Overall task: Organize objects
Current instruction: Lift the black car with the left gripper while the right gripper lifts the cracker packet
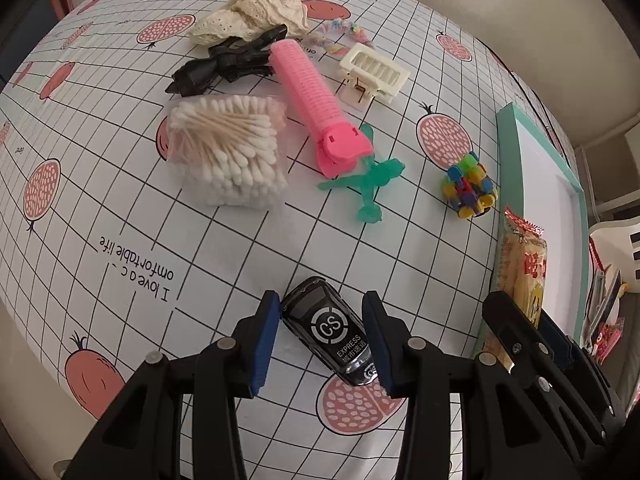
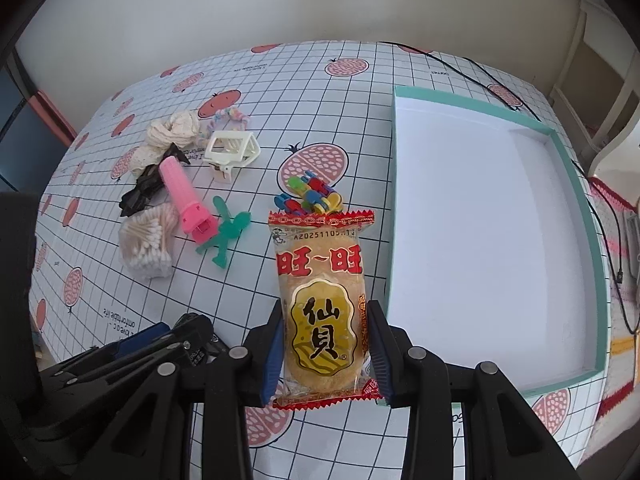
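Glossy black plastic caught the light between the left gripper (image 1: 320, 340), whose blue-padded fingers (image 1: 266, 344) stood apart on either side of a small toy car (image 1: 330, 330) lying on the tablecloth (image 1: 240, 240); whether the pads touched its sides I could not tell. Its roof carried a white "CS EXPRESS" print, readable only from the left wrist view; the right wrist view showed barely a sliver of the car behind that gripper.

From the right wrist view, the right gripper (image 2: 326, 346) was clamped on a crinkly clear rice cracker packet (image 2: 322, 312) with red zigzag ends and a yellow label, held above the cloth just beside the shallow teal-rimmed tray (image 2: 576, 200). That view alone showed the tray's whole smooth white floor; the other caught only 1 edge of it.

Farther off sat the rest of the clutter: a soft bag of cotton swabs (image 1: 228, 148), a ribbed pink hair roller (image 1: 312, 96) whose end overlapped a translucent green plastic toy (image 1: 368, 180), a black hair clip (image 1: 224, 64), a cream claw clip (image 1: 374, 72) with a slotted top, a lacy cream cloth (image 1: 252, 12) bunched up, a pastel beaded loop (image 1: 340, 38) and a knobbly ball of multicoloured plastic pieces (image 1: 470, 186) near the tray. The cloth itself was smooth, gridded in black and dotted with pomegranate prints.
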Tool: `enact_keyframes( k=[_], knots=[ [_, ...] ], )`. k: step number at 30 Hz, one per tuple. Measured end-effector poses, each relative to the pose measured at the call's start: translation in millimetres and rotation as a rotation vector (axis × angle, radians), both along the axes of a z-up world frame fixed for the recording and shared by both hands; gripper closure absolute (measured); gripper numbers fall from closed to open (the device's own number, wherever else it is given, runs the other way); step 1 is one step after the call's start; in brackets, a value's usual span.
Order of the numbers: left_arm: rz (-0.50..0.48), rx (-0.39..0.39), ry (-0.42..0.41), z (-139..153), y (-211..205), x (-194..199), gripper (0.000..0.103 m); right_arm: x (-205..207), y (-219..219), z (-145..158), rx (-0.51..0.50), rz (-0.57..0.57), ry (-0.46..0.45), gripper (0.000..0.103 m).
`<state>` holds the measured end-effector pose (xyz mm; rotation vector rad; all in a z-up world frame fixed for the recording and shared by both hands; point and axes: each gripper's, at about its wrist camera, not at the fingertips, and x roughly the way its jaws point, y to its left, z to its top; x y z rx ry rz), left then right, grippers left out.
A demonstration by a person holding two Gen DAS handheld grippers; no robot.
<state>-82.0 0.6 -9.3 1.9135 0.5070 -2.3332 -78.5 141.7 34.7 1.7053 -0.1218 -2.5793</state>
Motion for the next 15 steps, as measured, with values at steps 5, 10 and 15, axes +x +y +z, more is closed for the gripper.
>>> enact_keyframes(
  k=[5,10,15],
  knots=[
    [-0.031,-0.058,-0.001,-3.0,9.2,0.3,0.059,-1.1,4.1,-2.6,0.002,-0.008,-0.006,0.063],
    [-0.077,-0.103,-0.004,-5.1,18.6,2.0,0.059,-1.1,9.6,-2.8,-0.013,-0.025,-0.006,0.063],
    [-0.119,-0.136,0.001,-7.0,23.0,3.2,0.067,0.1,9.6,-1.4,-0.016,-0.029,-0.001,0.063]
  ],
)
